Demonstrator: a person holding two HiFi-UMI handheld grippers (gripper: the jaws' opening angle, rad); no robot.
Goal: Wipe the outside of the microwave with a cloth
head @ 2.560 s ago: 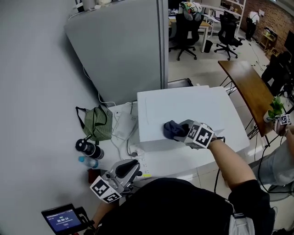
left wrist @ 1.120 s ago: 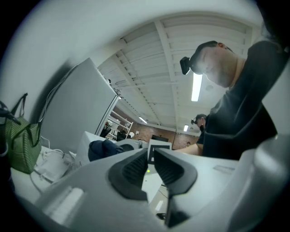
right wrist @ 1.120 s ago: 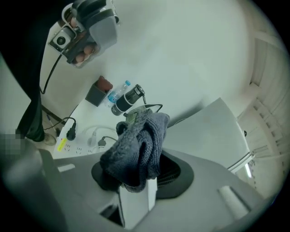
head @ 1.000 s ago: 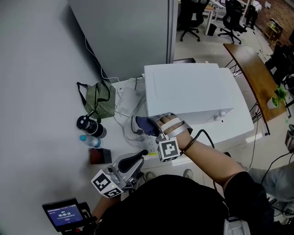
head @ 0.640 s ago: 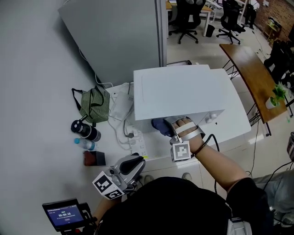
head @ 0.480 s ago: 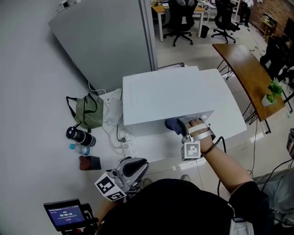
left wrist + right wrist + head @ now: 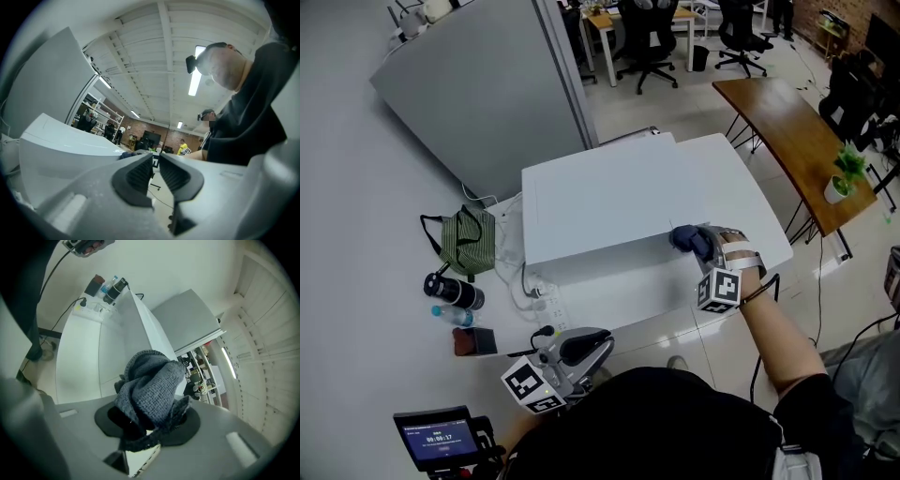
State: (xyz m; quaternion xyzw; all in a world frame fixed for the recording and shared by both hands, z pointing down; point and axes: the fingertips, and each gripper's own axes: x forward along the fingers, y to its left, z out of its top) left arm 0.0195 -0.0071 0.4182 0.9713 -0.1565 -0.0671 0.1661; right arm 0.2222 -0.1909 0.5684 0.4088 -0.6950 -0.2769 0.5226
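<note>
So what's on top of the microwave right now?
The microwave is bare on top. The dark cloth, clamped in the right tool, sits at its front right corner; the surface beneath the cloth is covered.

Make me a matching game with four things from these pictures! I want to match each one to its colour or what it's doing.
Things:
1. cloth
2. microwave
3. striped bag
4. left hand-held gripper

Matches:
A. white
B. green
C. clamped in the right hand-held gripper
D. shut, holding nothing

Right pairs: 1-C, 2-A, 3-B, 4-D
</note>
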